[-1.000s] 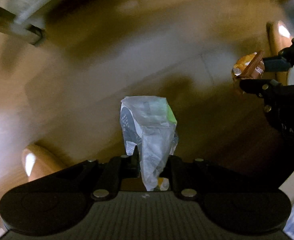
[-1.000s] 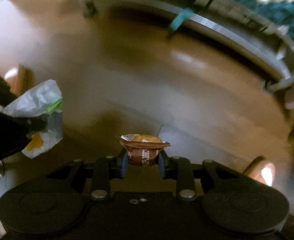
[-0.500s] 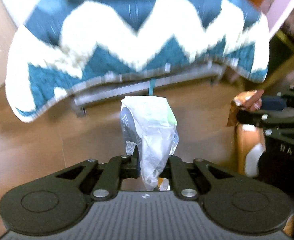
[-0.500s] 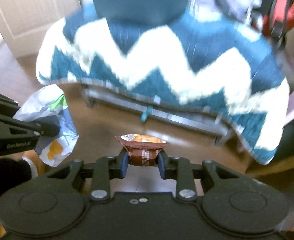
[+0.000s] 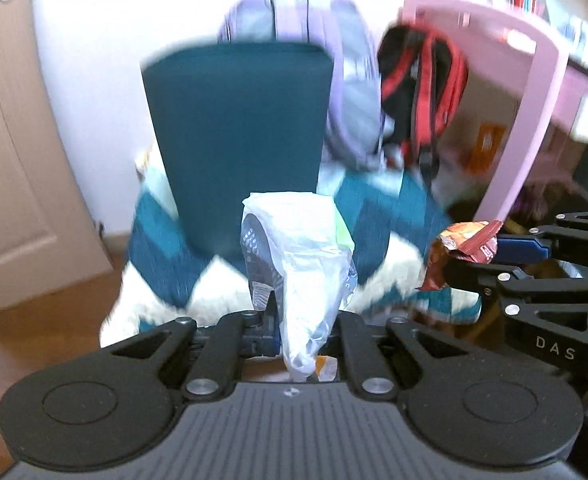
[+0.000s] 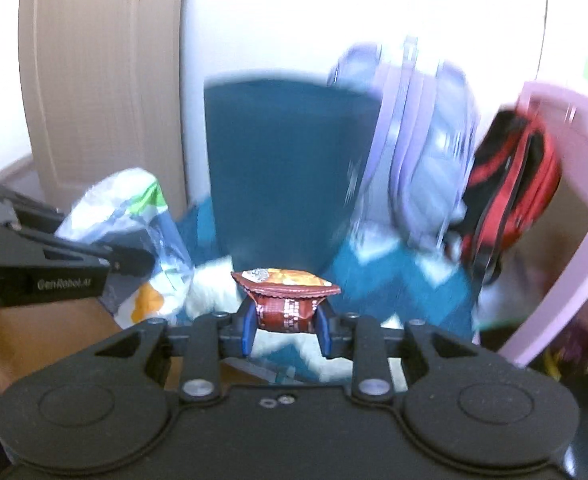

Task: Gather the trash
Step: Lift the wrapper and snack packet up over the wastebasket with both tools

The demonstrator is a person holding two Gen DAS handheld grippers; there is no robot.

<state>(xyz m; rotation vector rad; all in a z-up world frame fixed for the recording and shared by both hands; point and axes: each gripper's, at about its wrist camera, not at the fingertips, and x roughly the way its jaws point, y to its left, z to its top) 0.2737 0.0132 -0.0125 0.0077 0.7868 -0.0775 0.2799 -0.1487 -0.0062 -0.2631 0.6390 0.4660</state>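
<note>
Two pieces of trash are being held up in front of a dark teal chair back (image 5: 237, 136) draped with a teal-and-white zigzag blanket (image 5: 378, 216). A crumpled, translucent white plastic wrapper (image 5: 298, 264) is being pinched by the left gripper (image 5: 300, 320), whose jaws are being pressed almost fully together on it. A crinkled brown-and-orange snack packet (image 6: 285, 296) is being clamped between the narrowly parted blue-padded fingers (image 6: 247, 326) of the right gripper (image 6: 285, 326).
</note>
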